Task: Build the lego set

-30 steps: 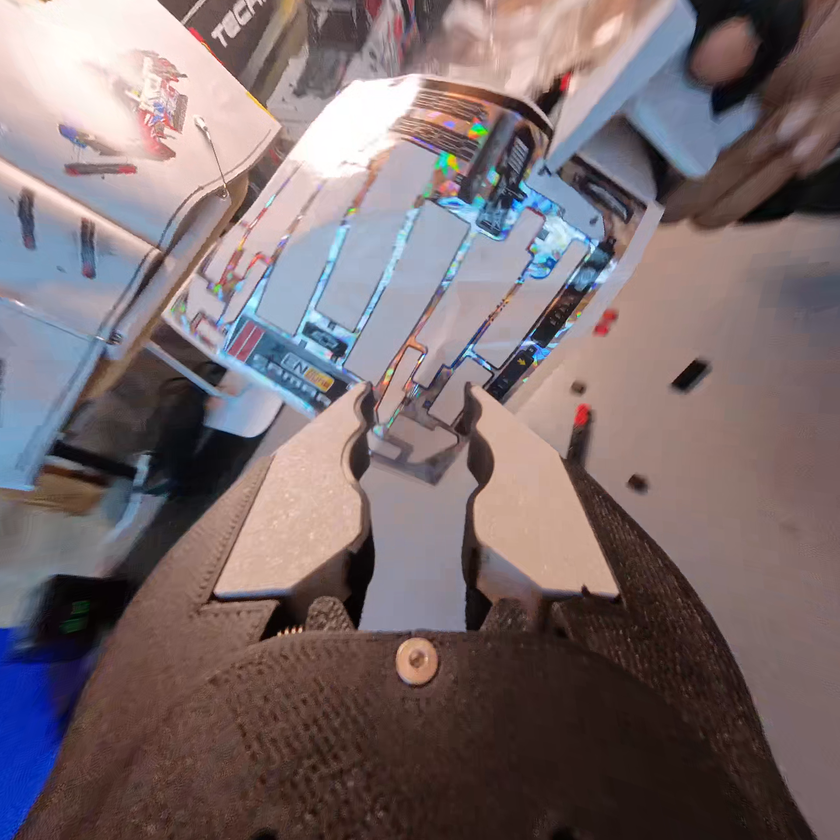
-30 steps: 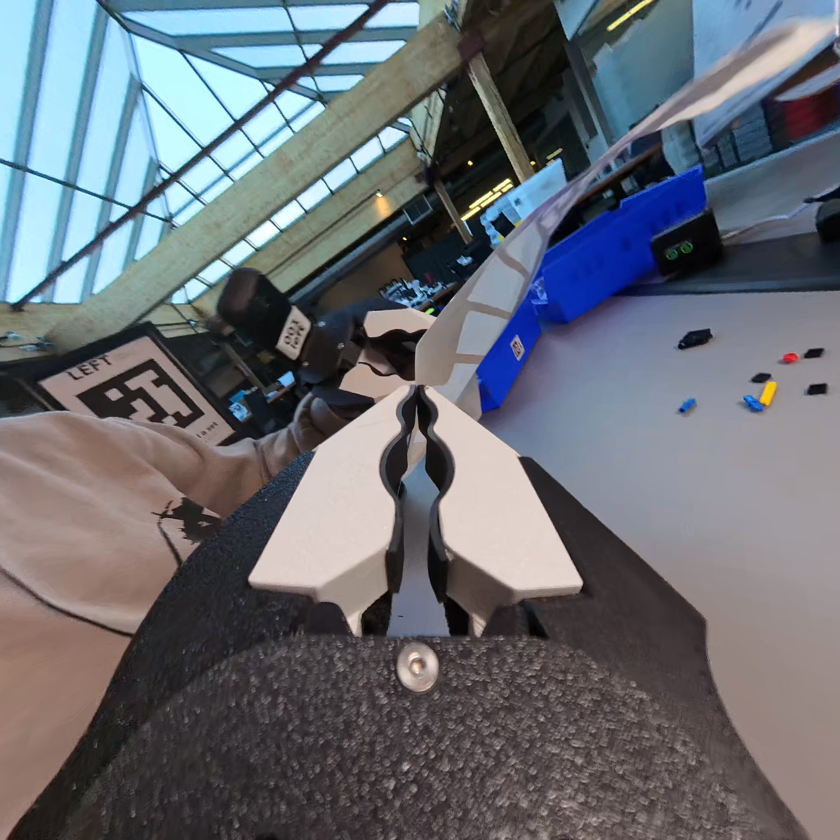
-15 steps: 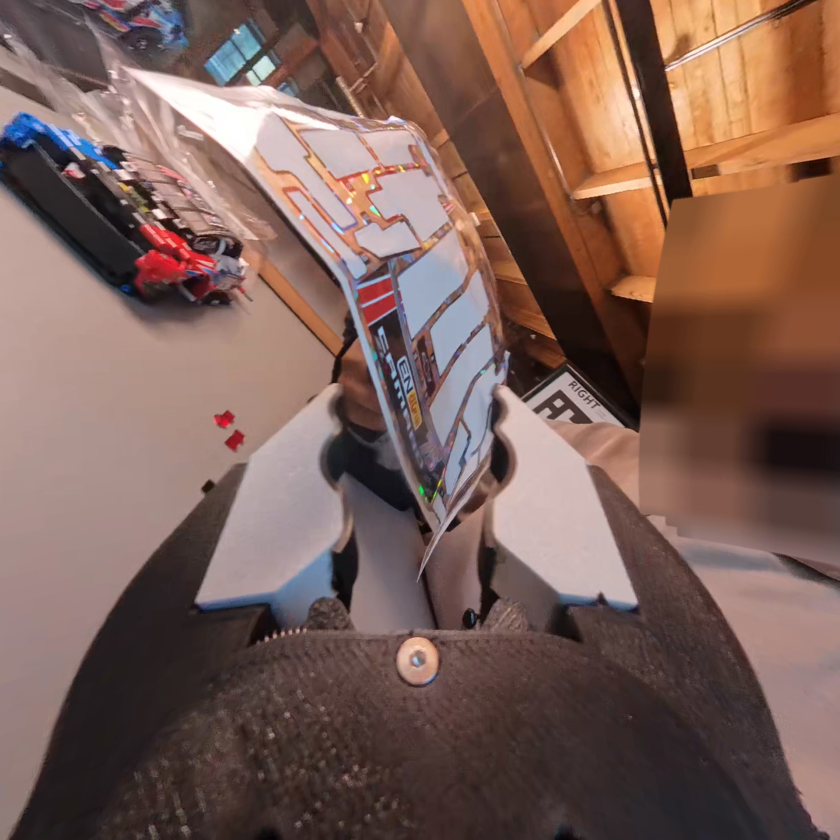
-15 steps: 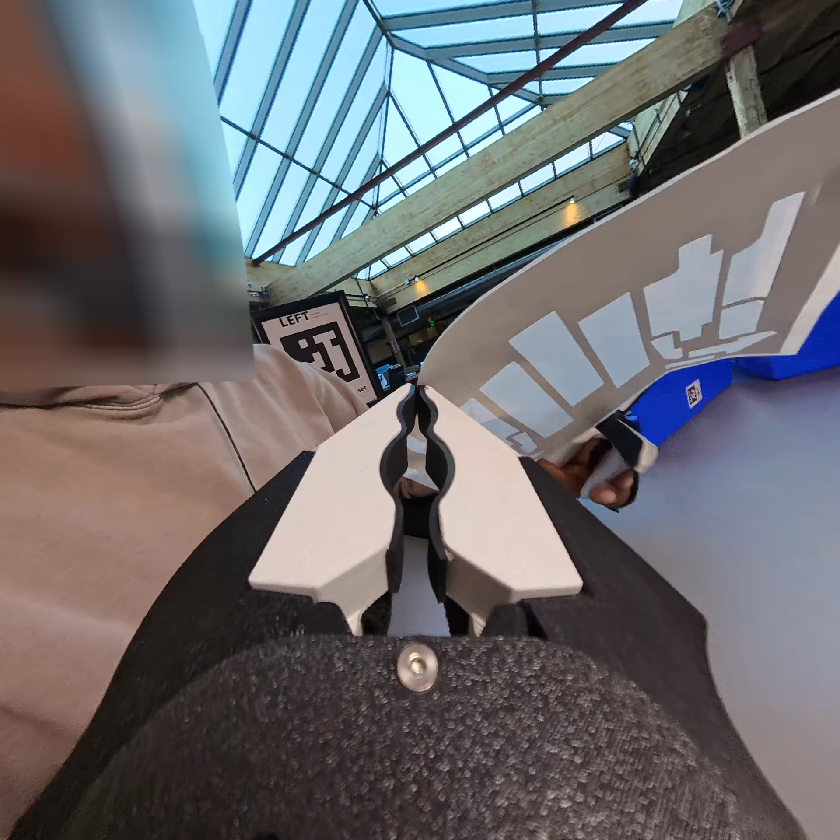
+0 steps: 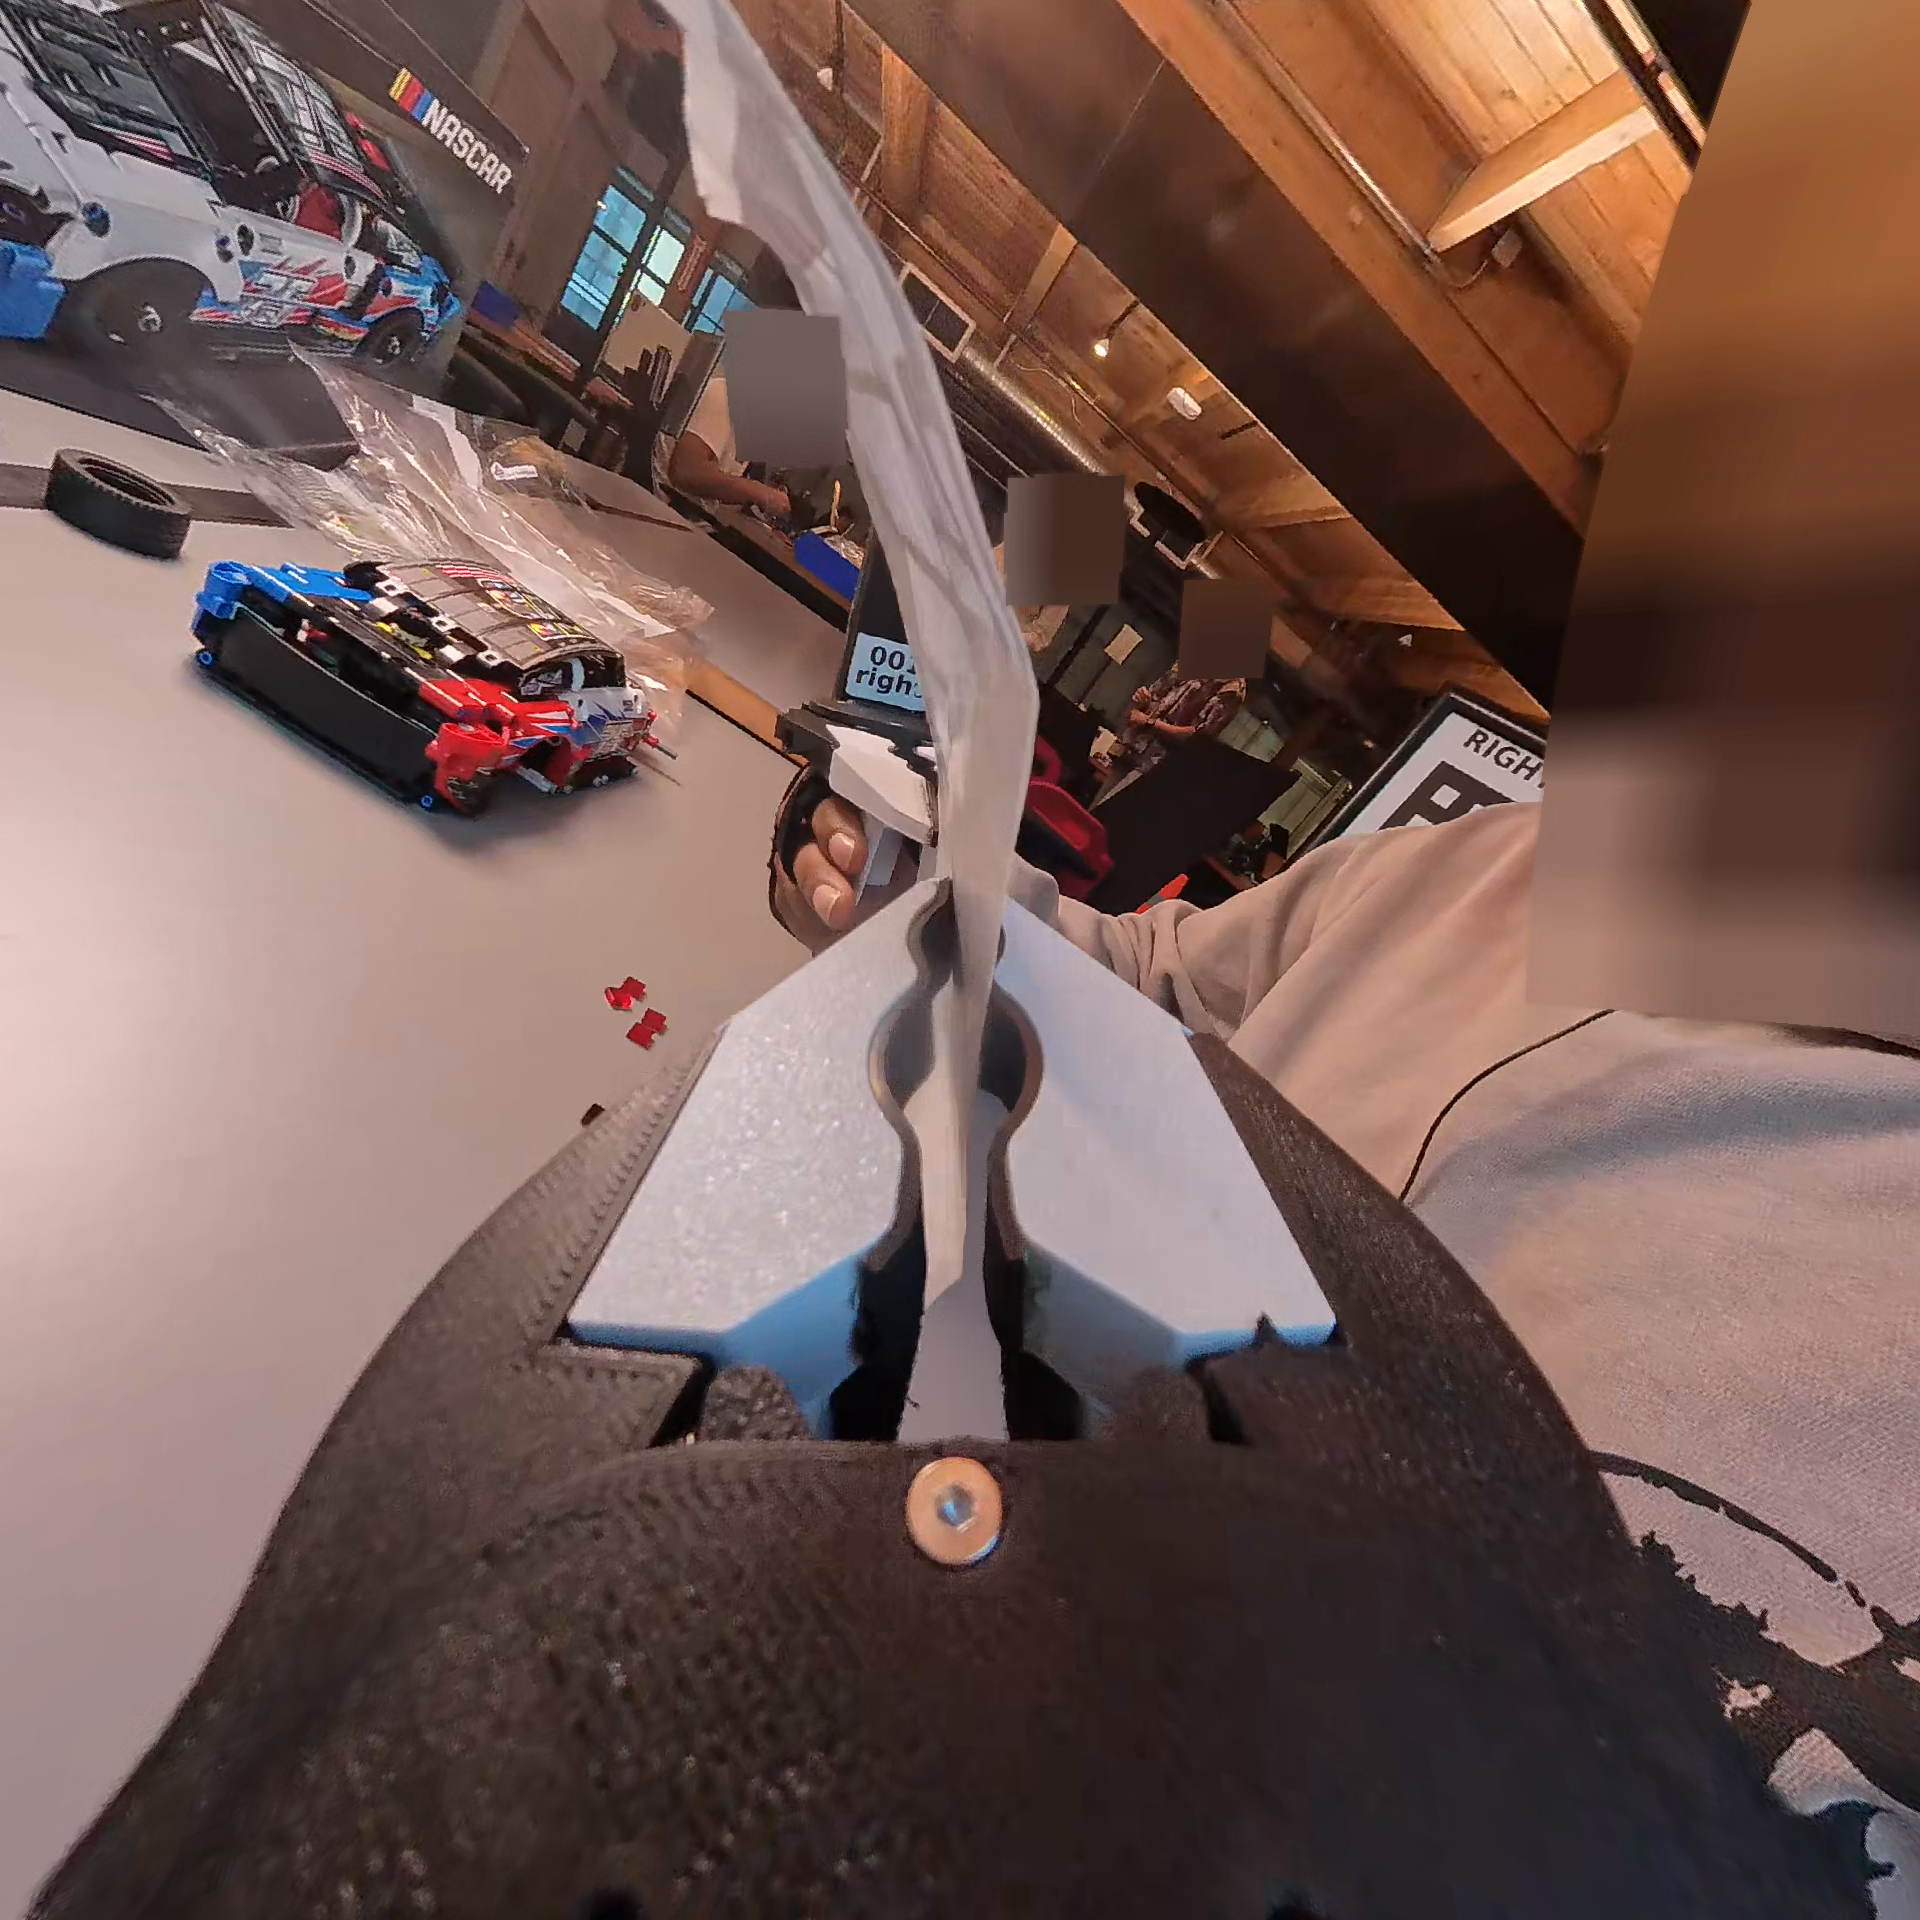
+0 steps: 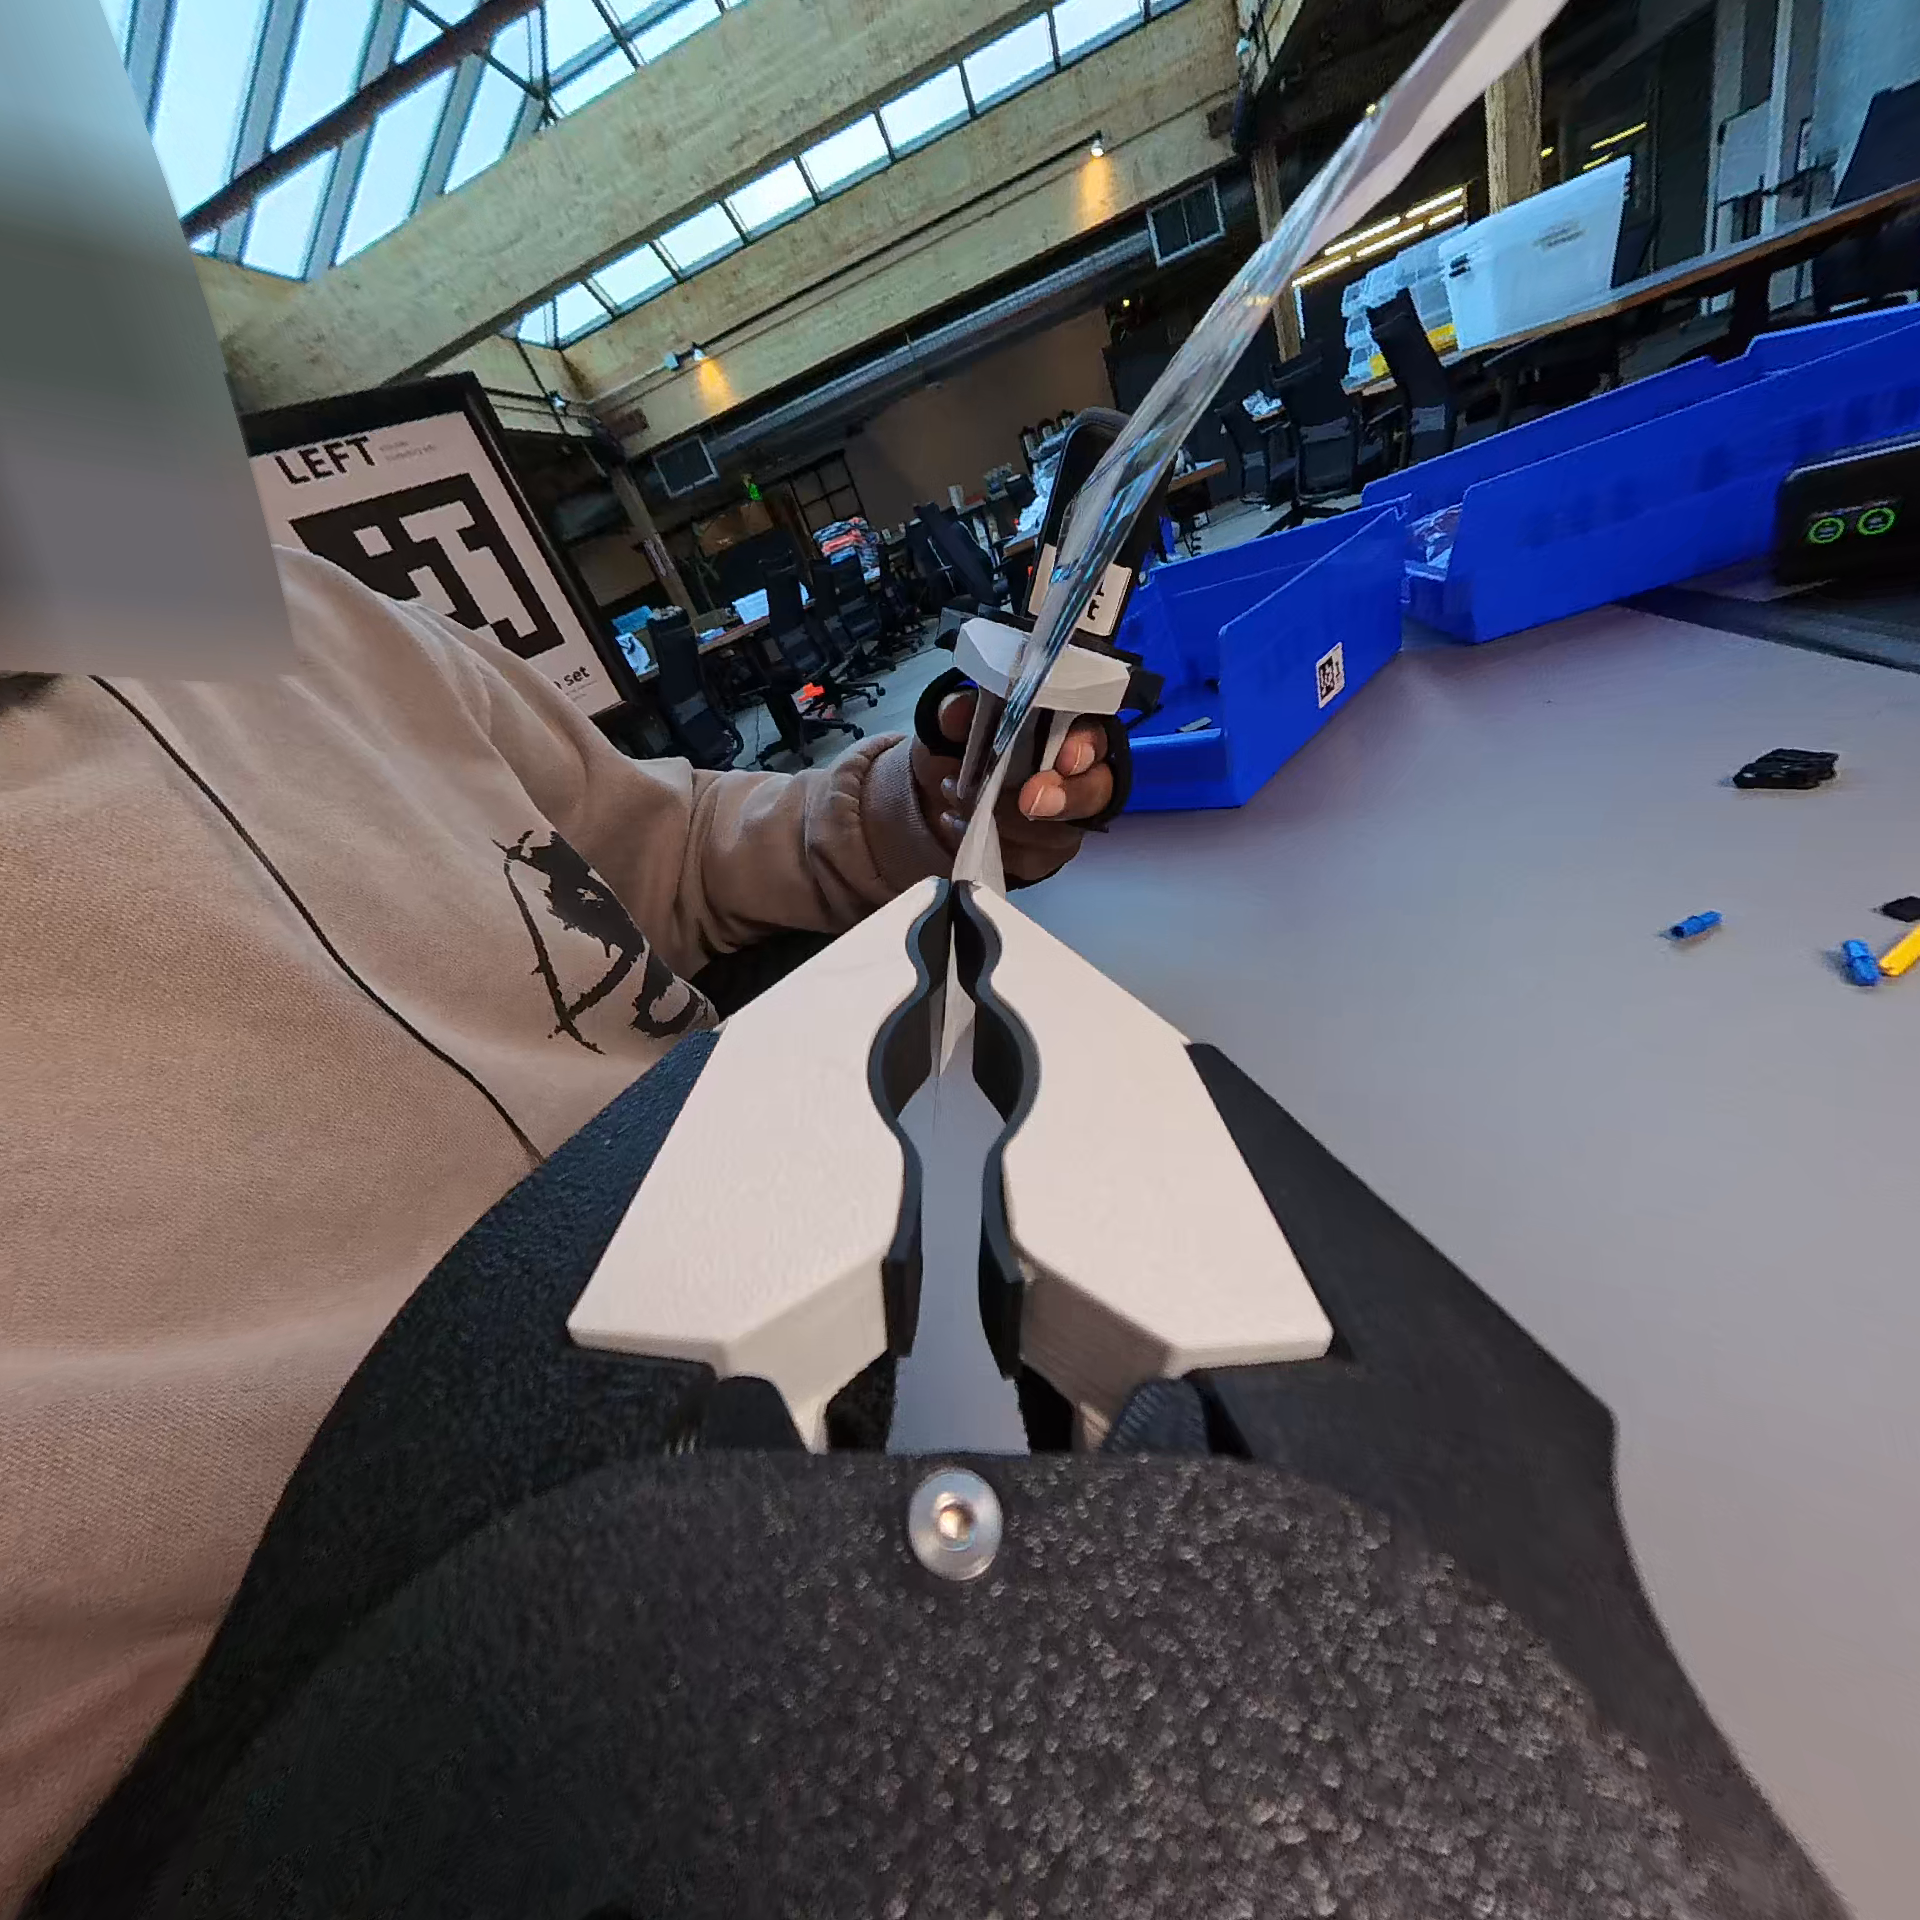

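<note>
Thin glossy sticker sheet [image 5: 935, 520], paper-pale on one face, mirror-shiny along its edge in the right wrist view [image 6: 1143, 447]. Matt white grainy plastic fingers [image 5: 790, 1143] sit on a rough black textured body with one bright metal screw [image 5: 954, 1509]. Smooth matt grey counter [image 5: 260, 987]. Glossy plastic brick car [image 5: 416, 675], crinkled clear plastic bags [image 5: 468, 499], soft beige cloth sleeve [image 6: 727, 831].

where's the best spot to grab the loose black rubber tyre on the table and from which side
The black rubber tyre lies flat on the grey table with its hole facing up, apart from the part-built red, blue and black toy car. Best come from above, one finger in the hole and one outside, pinching the wall; a sideways pinch would likely squash and roll it.
</note>
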Demonstrator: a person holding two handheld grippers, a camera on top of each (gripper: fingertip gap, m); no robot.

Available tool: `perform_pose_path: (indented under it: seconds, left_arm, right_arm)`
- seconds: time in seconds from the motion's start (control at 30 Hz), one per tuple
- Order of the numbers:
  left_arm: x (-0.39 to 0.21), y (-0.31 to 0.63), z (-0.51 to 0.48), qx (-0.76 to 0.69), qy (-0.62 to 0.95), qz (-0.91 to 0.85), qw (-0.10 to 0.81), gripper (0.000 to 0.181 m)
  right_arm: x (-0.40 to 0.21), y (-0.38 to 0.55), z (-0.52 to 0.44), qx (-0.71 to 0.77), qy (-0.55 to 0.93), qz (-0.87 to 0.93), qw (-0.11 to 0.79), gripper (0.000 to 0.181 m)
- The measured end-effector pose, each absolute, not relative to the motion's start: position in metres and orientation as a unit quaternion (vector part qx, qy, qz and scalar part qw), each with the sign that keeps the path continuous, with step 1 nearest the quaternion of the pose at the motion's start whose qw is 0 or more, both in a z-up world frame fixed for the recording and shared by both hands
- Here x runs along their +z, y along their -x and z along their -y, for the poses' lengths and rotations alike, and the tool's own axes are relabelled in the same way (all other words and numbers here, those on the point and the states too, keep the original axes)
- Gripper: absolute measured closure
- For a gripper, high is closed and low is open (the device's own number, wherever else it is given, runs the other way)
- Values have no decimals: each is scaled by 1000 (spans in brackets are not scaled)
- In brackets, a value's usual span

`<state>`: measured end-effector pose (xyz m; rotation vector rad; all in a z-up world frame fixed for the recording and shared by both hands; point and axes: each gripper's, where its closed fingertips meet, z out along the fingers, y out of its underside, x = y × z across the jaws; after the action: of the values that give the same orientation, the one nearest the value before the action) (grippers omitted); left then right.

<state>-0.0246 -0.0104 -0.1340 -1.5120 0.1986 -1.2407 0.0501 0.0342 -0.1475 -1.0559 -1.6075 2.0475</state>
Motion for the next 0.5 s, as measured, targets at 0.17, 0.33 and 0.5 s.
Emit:
perform_pose_path:
  seconds: [0.17, 0.33, 0.5]
  left_arm:
    - [-136, 26, 12, -531, 640, -80, 550, 181]
    - [-138, 24, 12, -529, 643, -83, 547, 181]
    - [-142, 18, 12, -527, 650, -87, 540, 181]
  right_arm:
    - [-147, -48, -34, 727, 377, 552, 155, 173]
    - [-146, -44, -32, 728, 385, 545, 157, 168]
    - [-146, -41, -34, 728, 397, 535, 163, 169]
